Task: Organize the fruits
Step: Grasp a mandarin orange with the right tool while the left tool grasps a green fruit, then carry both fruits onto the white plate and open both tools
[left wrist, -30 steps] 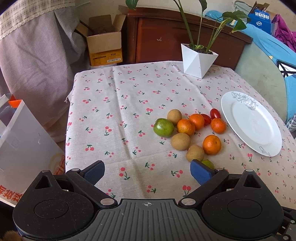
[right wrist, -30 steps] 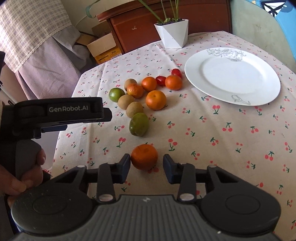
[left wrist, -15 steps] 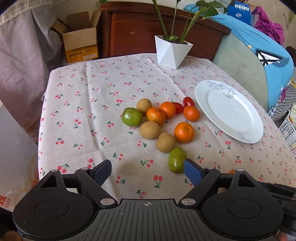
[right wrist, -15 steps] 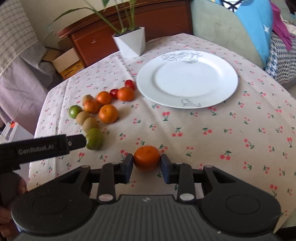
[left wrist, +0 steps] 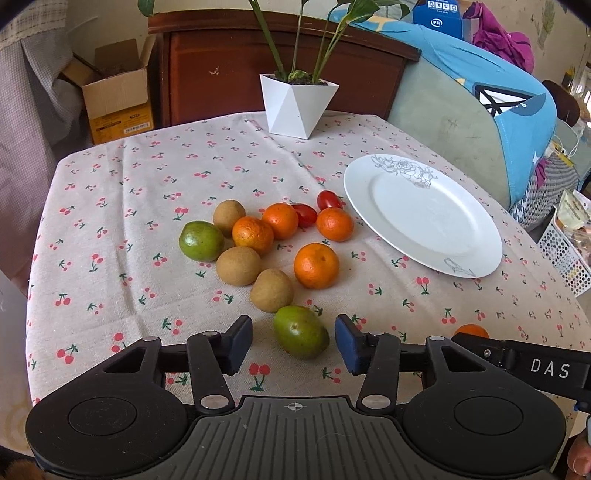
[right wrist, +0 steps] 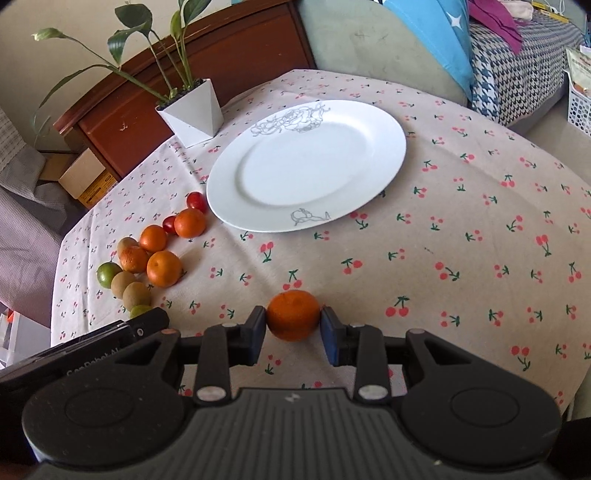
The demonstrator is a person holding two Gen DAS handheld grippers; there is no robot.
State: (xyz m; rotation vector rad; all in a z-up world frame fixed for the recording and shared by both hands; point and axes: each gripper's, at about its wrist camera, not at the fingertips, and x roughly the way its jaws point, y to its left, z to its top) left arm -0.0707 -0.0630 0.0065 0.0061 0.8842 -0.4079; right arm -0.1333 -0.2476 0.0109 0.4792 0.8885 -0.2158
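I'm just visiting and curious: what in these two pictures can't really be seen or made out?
- Right wrist view: the nearer green fruit is mostly hidden behind the left tongs' black body.
- Left wrist view: the held orange is only a sliver above the right tongs' body.
- Left wrist view: blue box lettering is too small to read.

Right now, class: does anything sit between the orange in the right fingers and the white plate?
Nothing visible does. Between the orange, held in the right gripper, and the white plate lies only bare tablecloth; the other fruit sits off to the left.
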